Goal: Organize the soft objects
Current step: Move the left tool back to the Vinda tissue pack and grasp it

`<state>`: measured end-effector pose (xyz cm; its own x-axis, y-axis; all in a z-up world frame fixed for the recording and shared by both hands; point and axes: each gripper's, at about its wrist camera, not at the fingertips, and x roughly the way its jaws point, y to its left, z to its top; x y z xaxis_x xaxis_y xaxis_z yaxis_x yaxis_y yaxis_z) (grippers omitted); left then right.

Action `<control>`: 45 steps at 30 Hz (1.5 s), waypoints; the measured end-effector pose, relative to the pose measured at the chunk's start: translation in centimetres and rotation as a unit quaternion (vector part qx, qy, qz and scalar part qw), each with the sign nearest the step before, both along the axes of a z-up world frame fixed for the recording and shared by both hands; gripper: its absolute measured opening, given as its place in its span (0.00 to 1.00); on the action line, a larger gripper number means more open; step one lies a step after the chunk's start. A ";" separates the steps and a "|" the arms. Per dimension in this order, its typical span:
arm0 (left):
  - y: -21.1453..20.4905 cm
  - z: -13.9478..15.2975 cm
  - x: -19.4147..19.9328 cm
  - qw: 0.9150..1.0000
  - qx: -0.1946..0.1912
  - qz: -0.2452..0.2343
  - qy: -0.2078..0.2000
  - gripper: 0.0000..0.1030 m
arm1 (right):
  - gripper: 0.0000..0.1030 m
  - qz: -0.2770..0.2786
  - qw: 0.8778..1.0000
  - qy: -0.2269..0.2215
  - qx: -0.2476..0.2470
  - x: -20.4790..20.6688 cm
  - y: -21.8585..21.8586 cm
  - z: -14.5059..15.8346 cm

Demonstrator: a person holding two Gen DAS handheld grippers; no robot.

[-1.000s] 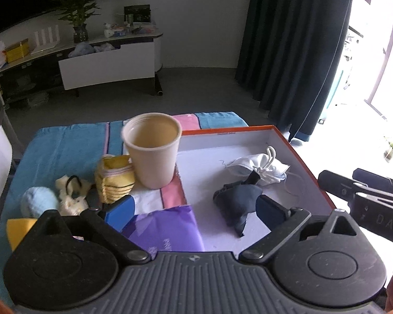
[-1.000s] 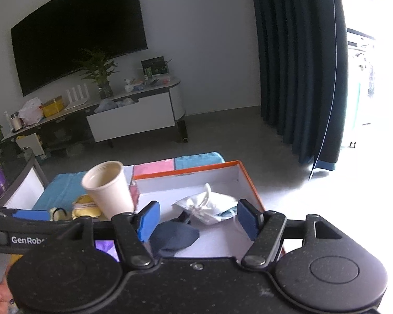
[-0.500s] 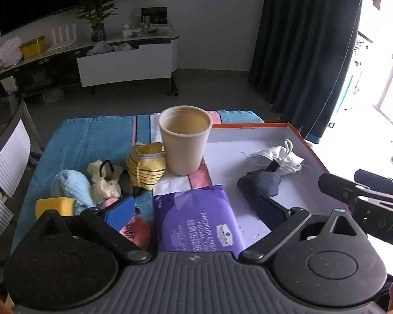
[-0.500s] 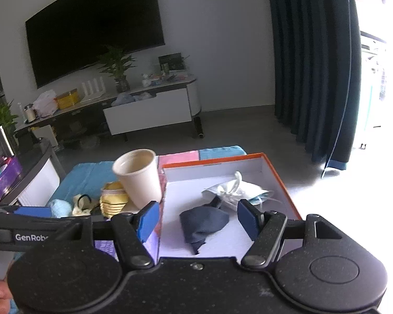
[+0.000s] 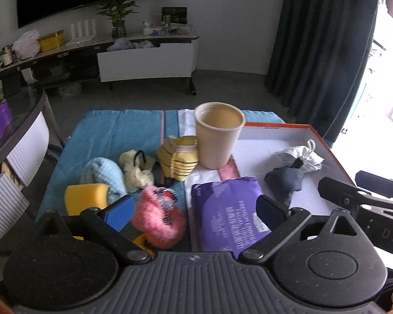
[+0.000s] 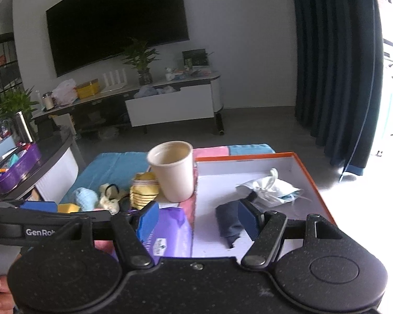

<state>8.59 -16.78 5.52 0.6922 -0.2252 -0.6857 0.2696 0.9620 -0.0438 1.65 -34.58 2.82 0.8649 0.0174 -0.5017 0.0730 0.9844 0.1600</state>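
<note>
The left hand-held gripper (image 5: 194, 210) fills the bottom of the left wrist view: a black, speckled plastic body with a ribbed grey centre panel, two round discs at lower left and lower right, and silver pivot screws on angled link arms. Its fingers (image 5: 119, 210) end in blue pads. The right hand-held gripper (image 6: 197, 219) has the same black build and blue pads; white "GenRob" lettering shows at the left edge of the right wrist view.

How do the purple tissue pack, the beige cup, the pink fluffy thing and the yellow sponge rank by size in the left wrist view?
1. Purple tissue pack, though it lies nearest the camera.
2. Beige cup.
3. Pink fluffy thing, close to the cup in size, so unsure.
4. Yellow sponge, partly hidden.
</note>
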 end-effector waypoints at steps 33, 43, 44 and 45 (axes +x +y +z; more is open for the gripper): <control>10.1 -0.9 -0.4 0.997 -0.009 0.071 0.003 0.99 | 0.78 0.108 0.994 0.013 -0.011 2.0 9.0 -0.7; 15.7 -4.8 -0.8 0.992 -0.002 0.120 0.044 0.99 | 0.78 0.165 0.986 0.030 -0.008 1.5 11.5 -2.3; 15.8 -5.2 -0.9 0.992 -0.002 0.115 0.048 0.99 | 0.78 0.168 0.985 0.032 -0.007 1.6 11.7 -2.5; 15.6 -5.7 -1.0 0.993 0.000 0.108 0.054 0.99 | 0.78 0.171 0.985 0.035 -0.006 1.6 11.9 -2.7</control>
<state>7.56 -1.13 -0.18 0.6474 -0.0793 -0.7580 0.0503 0.9969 -0.0613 3.29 -22.69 0.15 0.7731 0.2956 -0.5612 -0.2530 0.9551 0.1545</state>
